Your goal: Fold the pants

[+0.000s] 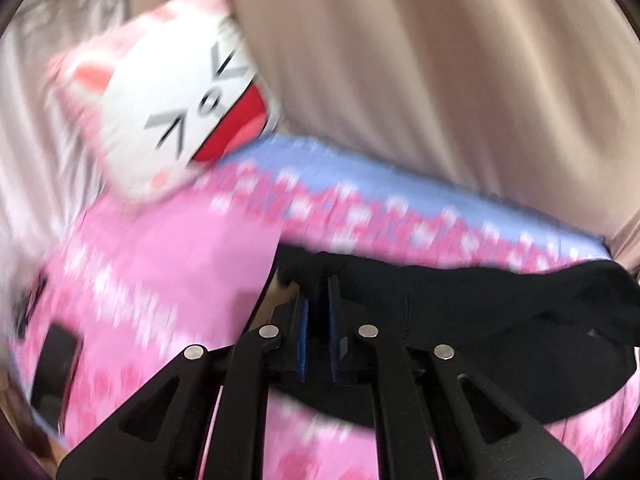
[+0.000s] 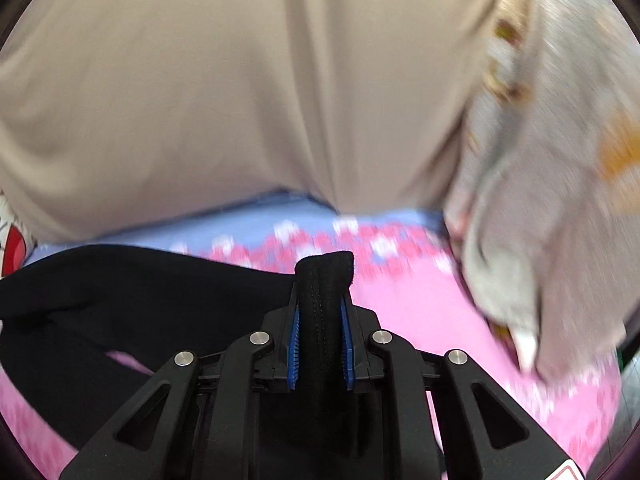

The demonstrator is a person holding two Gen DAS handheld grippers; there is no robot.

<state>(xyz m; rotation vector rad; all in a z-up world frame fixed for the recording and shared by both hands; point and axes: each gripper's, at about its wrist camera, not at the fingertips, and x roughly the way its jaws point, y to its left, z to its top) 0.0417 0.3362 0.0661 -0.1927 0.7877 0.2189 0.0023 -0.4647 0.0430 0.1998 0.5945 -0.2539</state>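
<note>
The black pants (image 1: 460,320) lie over a pink and blue patterned bedsheet (image 1: 168,256). In the left wrist view my left gripper (image 1: 318,292) is shut on a black fold of the pants, which stretch off to the right. In the right wrist view my right gripper (image 2: 322,304) is shut on a stitched black hem of the pants (image 2: 324,280), which sticks up between the blue pads (image 2: 295,340). The rest of the pants (image 2: 140,300) trail to the left.
A white cat-face pillow (image 1: 180,100) lies at the back left. A person in beige clothing (image 2: 240,100) stands just beyond the bed. A grey printed blanket (image 2: 540,200) hangs at the right. The bedsheet also shows in the right wrist view (image 2: 440,320).
</note>
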